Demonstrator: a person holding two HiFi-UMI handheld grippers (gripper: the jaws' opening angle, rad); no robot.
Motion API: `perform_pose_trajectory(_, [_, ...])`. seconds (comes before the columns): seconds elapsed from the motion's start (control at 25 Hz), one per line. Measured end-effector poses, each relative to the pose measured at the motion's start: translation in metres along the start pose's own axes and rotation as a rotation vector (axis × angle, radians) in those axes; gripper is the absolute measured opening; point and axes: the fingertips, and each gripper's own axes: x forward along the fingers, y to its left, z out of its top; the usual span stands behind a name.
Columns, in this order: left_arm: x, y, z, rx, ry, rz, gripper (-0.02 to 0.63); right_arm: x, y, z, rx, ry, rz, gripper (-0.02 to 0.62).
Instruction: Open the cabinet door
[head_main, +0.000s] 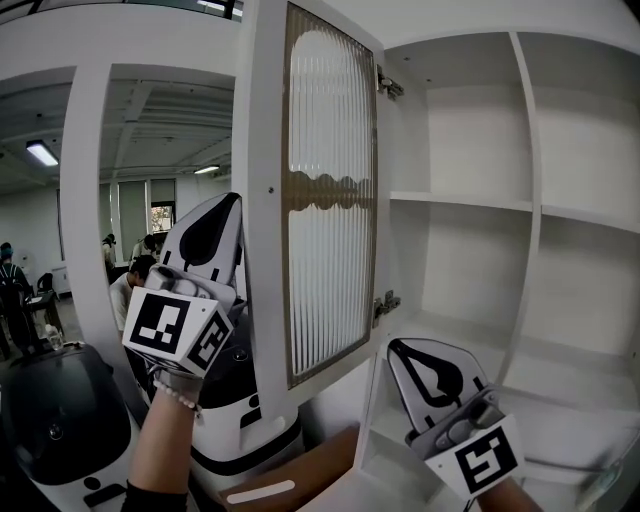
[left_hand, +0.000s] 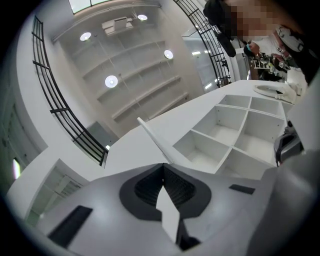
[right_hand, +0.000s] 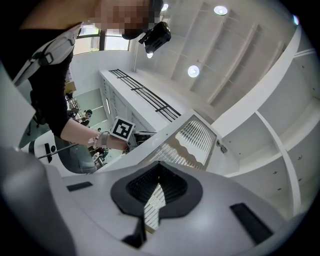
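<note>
Starting with head view: cabinet door (head_main: 330, 190) stands swung wide open, hinged on its right side to the cabinet (head_main: 470, 205). Pointing up just beside the door's free edge is the left gripper (head_main: 230, 200); contact is hard to tell. Low in front of the shelves sits the right gripper (head_main: 398, 346). Left gripper view: jaws pressed together, nothing pinched, door edge just past the tips. Right gripper view: jaws together too, empty, ribbed door pane ahead.
</note>
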Motion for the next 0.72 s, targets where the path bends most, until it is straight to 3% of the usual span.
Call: perform_pose_trajectory(0.72, [-0.036, 0.007, -0.032, 0.096, 0.088, 0.039, -0.005, 0.004, 0.01, -0.016, 0.035, 0.008, 0.0, -0.003])
